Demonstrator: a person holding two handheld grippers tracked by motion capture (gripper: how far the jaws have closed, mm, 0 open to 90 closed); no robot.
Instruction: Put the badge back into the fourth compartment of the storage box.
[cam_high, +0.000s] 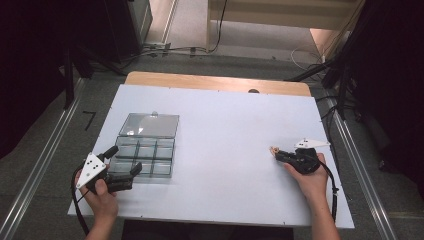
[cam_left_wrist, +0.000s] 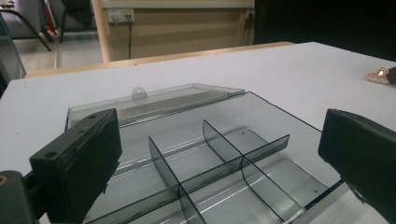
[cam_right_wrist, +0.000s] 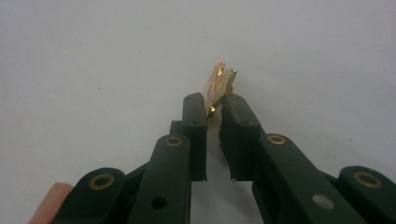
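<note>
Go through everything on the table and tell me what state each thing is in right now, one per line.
Clear compartment box: open, compartments empty.
Box lid: swung back, lying flat behind the box.
Left gripper: open, jaws at the box's near edge.
Right gripper: shut on small gold piece, low over the table.

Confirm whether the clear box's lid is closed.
No: in the left gripper view the lid is folded back flat on the table behind the clear box, leaving its compartments open.
</note>
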